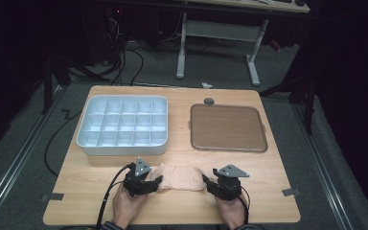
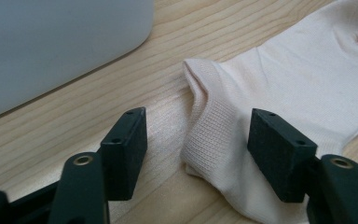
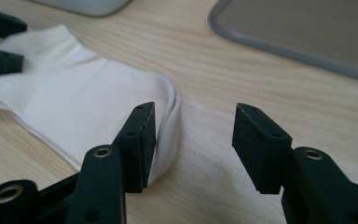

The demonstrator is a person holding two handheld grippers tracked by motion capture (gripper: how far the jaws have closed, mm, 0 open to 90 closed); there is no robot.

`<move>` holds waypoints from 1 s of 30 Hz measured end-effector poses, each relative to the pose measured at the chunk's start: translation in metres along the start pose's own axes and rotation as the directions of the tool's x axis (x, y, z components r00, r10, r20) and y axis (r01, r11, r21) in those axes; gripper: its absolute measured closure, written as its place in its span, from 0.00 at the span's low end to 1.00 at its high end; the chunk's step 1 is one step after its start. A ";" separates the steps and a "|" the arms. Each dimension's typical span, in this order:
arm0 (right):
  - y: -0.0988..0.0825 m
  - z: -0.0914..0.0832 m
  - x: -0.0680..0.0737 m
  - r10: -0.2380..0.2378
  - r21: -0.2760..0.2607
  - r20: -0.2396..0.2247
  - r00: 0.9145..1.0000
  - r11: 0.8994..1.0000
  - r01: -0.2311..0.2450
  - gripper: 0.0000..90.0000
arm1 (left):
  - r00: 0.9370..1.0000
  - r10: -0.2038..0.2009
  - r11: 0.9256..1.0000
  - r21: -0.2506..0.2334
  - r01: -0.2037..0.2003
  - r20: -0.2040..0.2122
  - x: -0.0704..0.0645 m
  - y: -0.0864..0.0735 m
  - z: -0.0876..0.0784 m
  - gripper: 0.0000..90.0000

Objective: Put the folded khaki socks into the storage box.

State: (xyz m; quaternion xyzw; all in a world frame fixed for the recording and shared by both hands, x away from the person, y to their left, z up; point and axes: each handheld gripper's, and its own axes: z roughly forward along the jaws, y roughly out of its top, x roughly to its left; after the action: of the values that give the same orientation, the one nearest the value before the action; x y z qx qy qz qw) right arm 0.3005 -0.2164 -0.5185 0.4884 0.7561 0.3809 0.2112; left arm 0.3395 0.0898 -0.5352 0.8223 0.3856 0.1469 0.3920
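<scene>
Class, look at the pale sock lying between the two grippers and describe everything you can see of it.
The sock is pale pink-beige, thin knit fabric with a ribbed cuff. It lies flat and slightly rumpled on the wooden table, near the front edge, in front of the white compartment box. The left gripper straddles the cuff end with open jaws; the right gripper, also open, stands at the other end.

A: We see bare wood on the table at the near corners, outside each hand; a gripper could pass there freely.

B: Yes; between the left gripper and the right gripper the sock covers the wood; beyond it we have a narrow open strip; then the compartment box and the brown tray block the far side, with a free lane between them.
</scene>
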 end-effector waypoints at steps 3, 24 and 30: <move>0.006 -0.010 0.003 -0.003 -0.038 -0.018 1.000 0.999 0.002 0.56 | 1.000 0.000 1.000 -0.001 0.000 -0.002 0.000 0.000 0.000 0.42; 0.018 0.026 0.069 -0.093 0.016 -0.179 0.979 0.995 0.098 0.95 | 0.999 -0.050 0.999 0.000 0.050 0.015 0.005 -0.002 -0.004 0.38; 0.015 0.035 0.073 -0.095 0.033 -0.166 0.981 0.994 0.101 0.99 | 0.998 -0.053 0.999 -0.006 0.053 0.023 0.004 -0.003 -0.006 0.46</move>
State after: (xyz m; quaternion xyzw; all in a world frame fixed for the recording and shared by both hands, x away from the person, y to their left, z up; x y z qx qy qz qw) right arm 0.3016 -0.1343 -0.5245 0.4217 0.8018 0.3934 0.1564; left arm 0.3373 0.0970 -0.5340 0.8121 0.4021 0.1284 0.4029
